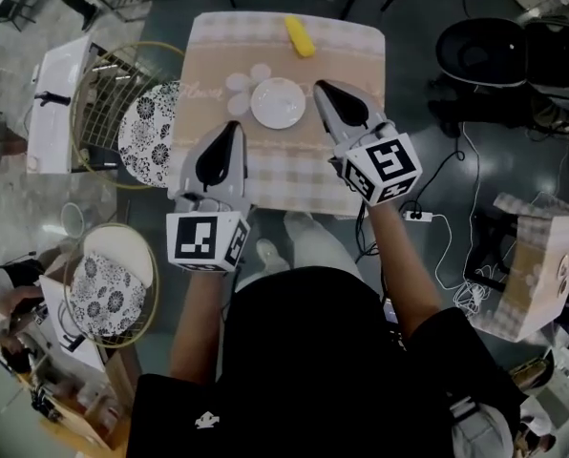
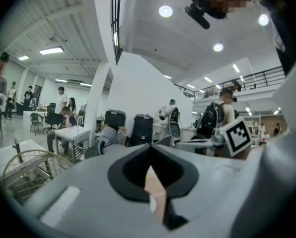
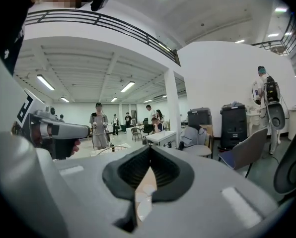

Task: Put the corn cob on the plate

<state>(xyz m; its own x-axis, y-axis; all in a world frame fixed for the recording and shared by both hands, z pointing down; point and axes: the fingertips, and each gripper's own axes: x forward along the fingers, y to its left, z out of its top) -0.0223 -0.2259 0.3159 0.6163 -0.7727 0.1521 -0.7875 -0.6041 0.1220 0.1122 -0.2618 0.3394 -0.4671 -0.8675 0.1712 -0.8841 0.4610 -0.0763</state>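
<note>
Approach step; nothing picked up yet. The corn cob (image 1: 300, 36) lies at the far edge of the table (image 1: 361, 51), well beyond the plate (image 1: 278, 103), which sits mid-table and bare. Both grippers hover over the near half. The left gripper (image 1: 232, 127) is off the plate's near-left side, and the right gripper (image 1: 320, 87) is just beside its right rim, tip aimed roughly toward the cob. Each gripper's own view shows its jaws pressed together with nothing between them. We judge the right one better placed for the pick. Next move, as we read it: spread the right jaws, reach past the plate, straddle the cob across its narrow width, close, lift, and carry it back over the plate. The cob is round and may roll if nudged.
</note>
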